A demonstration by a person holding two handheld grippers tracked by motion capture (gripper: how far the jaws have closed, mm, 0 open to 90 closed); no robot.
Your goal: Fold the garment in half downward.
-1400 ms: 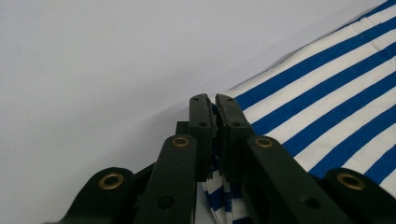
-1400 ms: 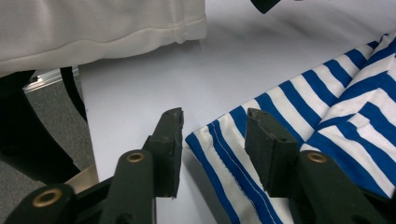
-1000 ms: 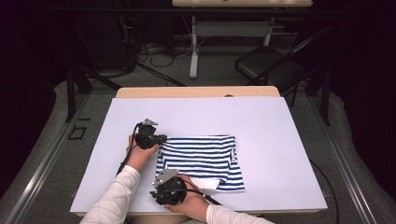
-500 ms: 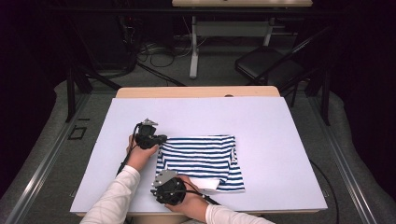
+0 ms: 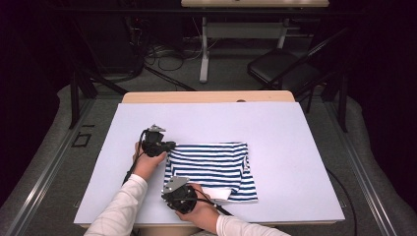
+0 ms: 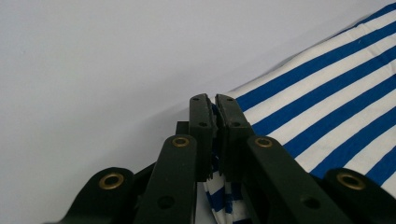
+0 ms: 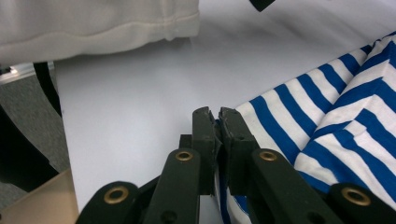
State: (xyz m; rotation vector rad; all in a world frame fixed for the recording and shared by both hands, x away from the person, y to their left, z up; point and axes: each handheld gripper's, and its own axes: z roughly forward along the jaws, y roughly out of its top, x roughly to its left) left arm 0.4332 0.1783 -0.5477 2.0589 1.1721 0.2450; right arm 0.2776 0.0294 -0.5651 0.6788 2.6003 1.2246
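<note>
We are holding both tongs closed on the near-left part of the striped shirt [image 5: 209, 169]: the left tongs [image 5: 167, 146] are pinching its far-left corner, with a sliver of blue-and-white cloth showing between the jaws in the left gripper view [image 6: 214, 135], and the right tongs [image 5: 173, 183] have just been closing and are now clamping the near-left corner, the fabric edge caught between the jaws in the right gripper view [image 7: 217, 140]. The shirt is lying folded into a rough rectangle on the pale worktop [image 5: 295, 132], slightly left of the middle and toward our side, with a white patch [image 5: 216, 194] of it peeking out at the near edge. We are judging the garment to be light, soft and floppy, so it will be sagging and sliding wherever it is not supported; folded layers may be slipping apart if only the top ply is caught. Corners and hemmed edges are the sensible places to grip, since the thicker seam gives the pads something to bite on, and lifting both corners evenly should be keeping the cloth from bunching.
</note>
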